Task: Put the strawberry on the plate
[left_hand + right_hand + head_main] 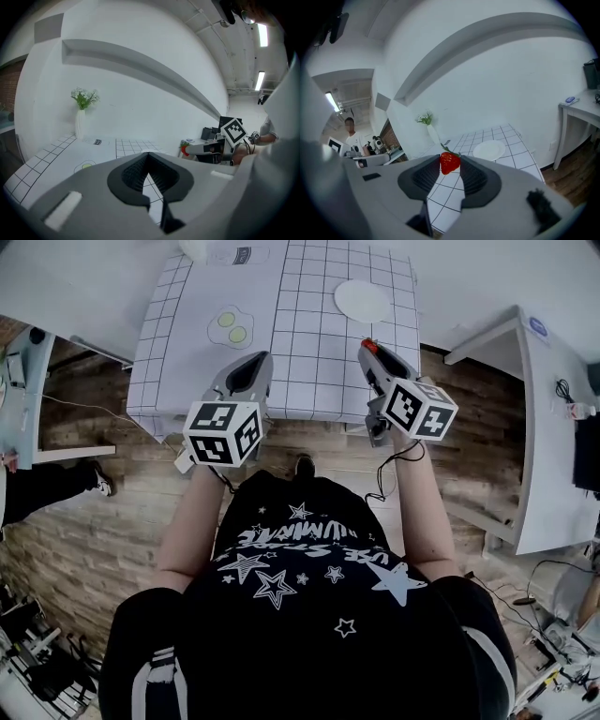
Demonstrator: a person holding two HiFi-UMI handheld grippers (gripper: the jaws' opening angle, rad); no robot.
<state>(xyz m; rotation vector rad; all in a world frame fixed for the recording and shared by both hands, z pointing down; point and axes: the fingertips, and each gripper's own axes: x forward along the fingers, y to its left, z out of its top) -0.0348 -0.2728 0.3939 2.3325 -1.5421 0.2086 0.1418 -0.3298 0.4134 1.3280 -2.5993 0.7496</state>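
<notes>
A black shirt (300, 615) printed with white stars fills the near foreground, and bare forearms reach out from it to two grey, smooth-shelled grippers, each with a cube of square black-and-white markers at its back. The right gripper (450, 165) pinches the strawberry (449, 162) between its ribbed dark pads. The fruit is red and glossy, with a green stalk sticking up. It is in the air on the person's side of the plate (362, 301), near it but not touching. The plate is round, flat and plain white, and lies on a table (309, 371) covered with a white cloth ruled in thin dark squares. The left gripper (148, 157) has its jaws drawn together at the tips with nothing between them. It is well to the left of the plate. A flat fried egg (232, 327) with two yolks lies left of the plate too.
</notes>
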